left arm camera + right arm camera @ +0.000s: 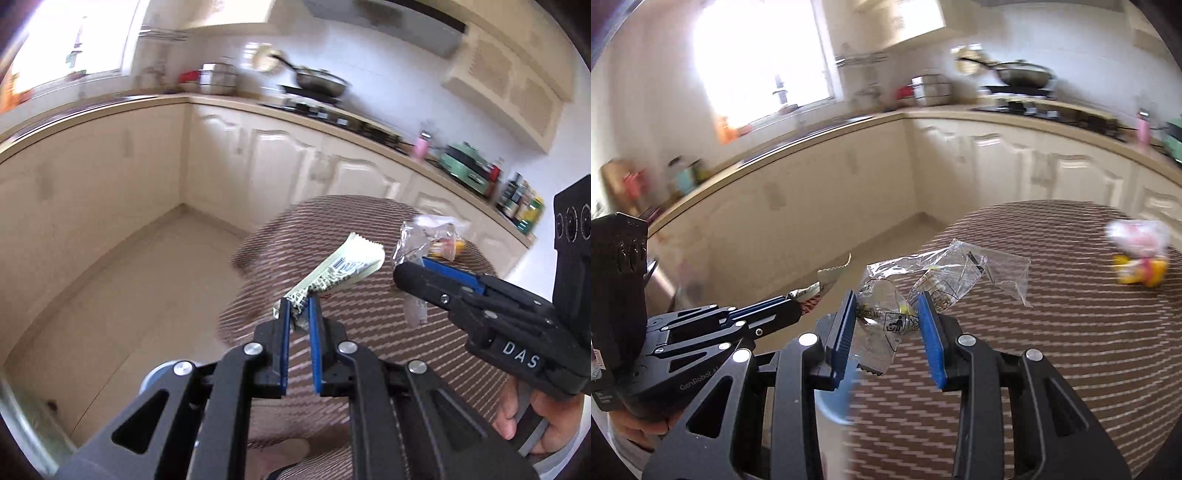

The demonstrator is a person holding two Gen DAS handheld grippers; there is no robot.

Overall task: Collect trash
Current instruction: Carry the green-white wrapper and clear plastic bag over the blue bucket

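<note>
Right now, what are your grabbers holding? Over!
Left hand-held gripper shut on pale snack wrapper. Right hand-held gripper shut on clear plastic bag. Yellow and pink trash on striped table. Nothing in the way.

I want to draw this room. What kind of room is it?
It looks like a home kitchen. A wok sits on a stove, a long counter runs over cream cupboards, and bottles stand by the wall.

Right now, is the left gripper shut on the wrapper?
Yes. The left gripper pinches the wrapper by its crumpled end, lifted above the table.
</note>
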